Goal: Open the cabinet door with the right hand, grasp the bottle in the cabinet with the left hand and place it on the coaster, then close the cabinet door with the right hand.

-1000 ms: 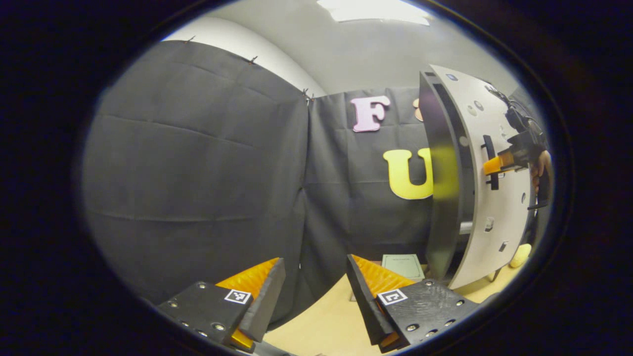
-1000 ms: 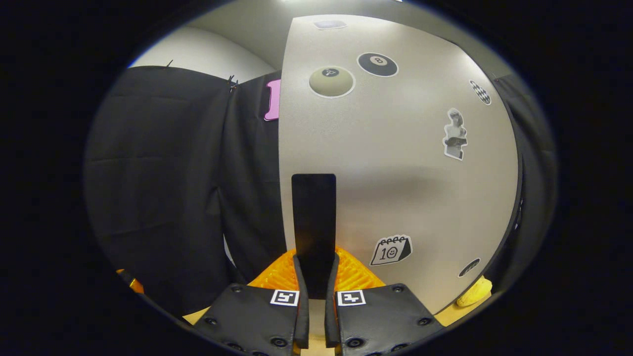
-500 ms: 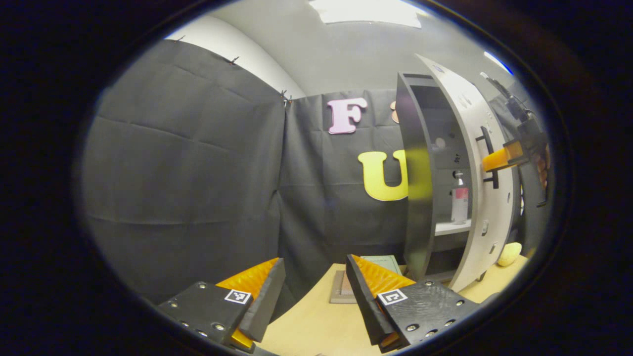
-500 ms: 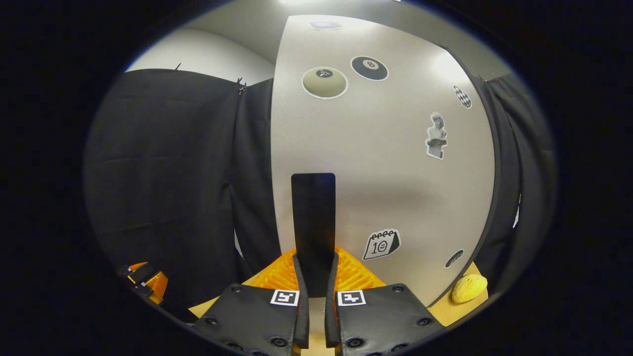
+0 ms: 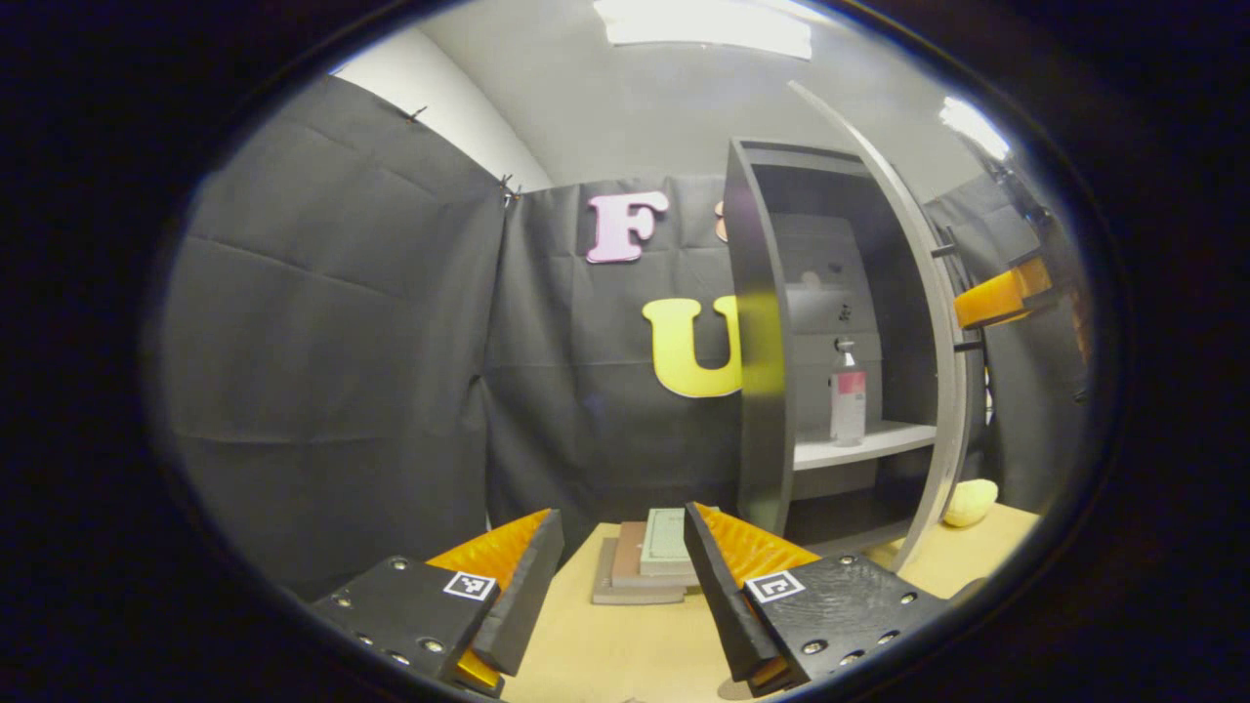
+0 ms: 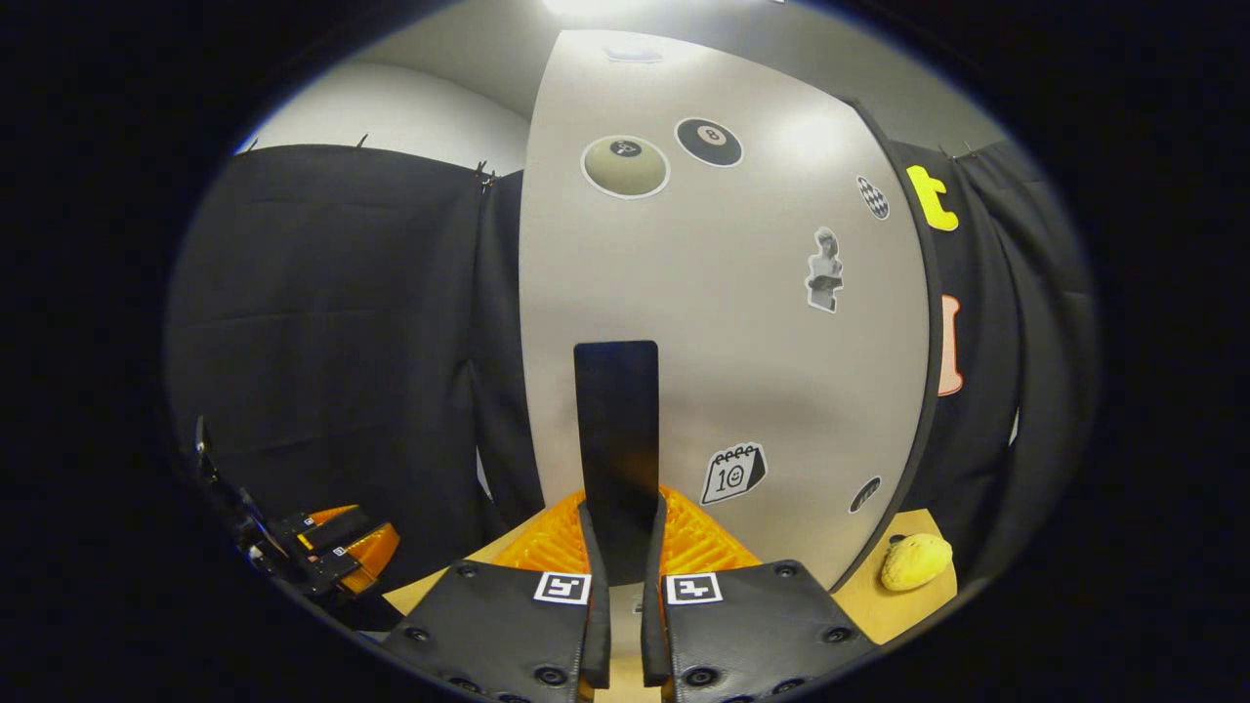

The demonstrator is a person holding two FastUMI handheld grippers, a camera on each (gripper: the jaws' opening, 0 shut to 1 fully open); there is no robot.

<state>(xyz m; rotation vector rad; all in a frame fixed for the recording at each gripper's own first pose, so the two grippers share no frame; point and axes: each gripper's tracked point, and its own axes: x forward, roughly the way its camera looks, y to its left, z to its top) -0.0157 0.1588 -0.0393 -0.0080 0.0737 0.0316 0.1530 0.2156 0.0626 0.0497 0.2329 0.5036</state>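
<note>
On the counter [image 5: 625,644], in front of the left hand-held gripper [image 5: 620,576], lies a small stack of flat pads with a pale green square on top, the coaster [image 5: 667,540]. A yellow lumpy thing [image 5: 970,501] sits on the counter just beside the lower edge of the cabinet door [image 6: 723,322]. The way from the left hand-held gripper to the open cabinet [image 5: 771,332] is free; its fingers stand apart and hold nothing.

Compared with one second ago, the door has swung far open, so the inside of the cabinet and its white shelf [image 5: 859,444] are now seen, and the left hand-held gripper has come into the right gripper view at the lower left [image 6: 337,557].

The right hand-held gripper [image 6: 620,547] is closed on the black door handle [image 6: 615,430], both fingers pressing it.

The bottle [image 5: 848,395] stands upright on the shelf inside the cabinet; it is clear, with a pump top and a pink label.
</note>
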